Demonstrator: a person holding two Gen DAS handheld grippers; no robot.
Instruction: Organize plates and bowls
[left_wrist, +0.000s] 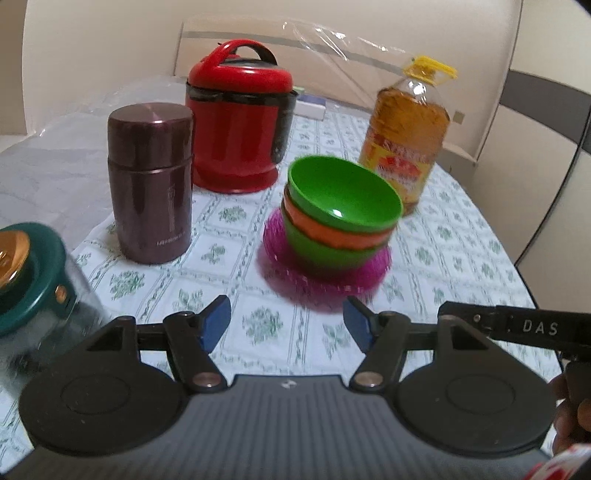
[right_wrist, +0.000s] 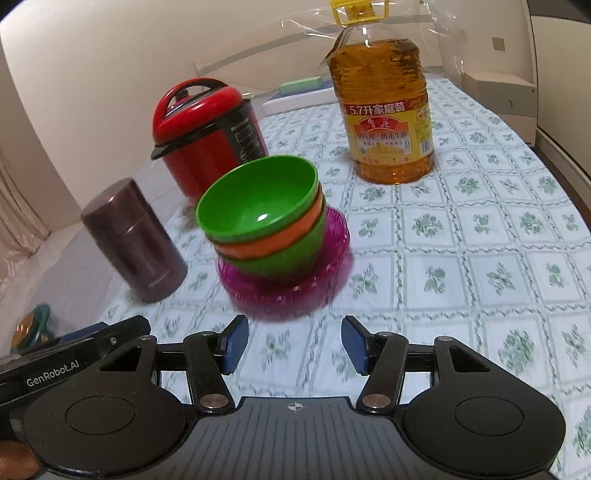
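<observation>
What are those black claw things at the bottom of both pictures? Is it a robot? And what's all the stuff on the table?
No robot: a person holds one grabbing tool in each hand. Each tool carries a camera looking along its two blue-tipped fingers, so one picture comes from the left gripper, the other from the right gripper. Both are open and hold nothing. On the flowery tablecloth three bowls, green, orange, green, sit stacked on a pink plate. Around them stand a red cooker, a purple flask and an oil bottle.
</observation>
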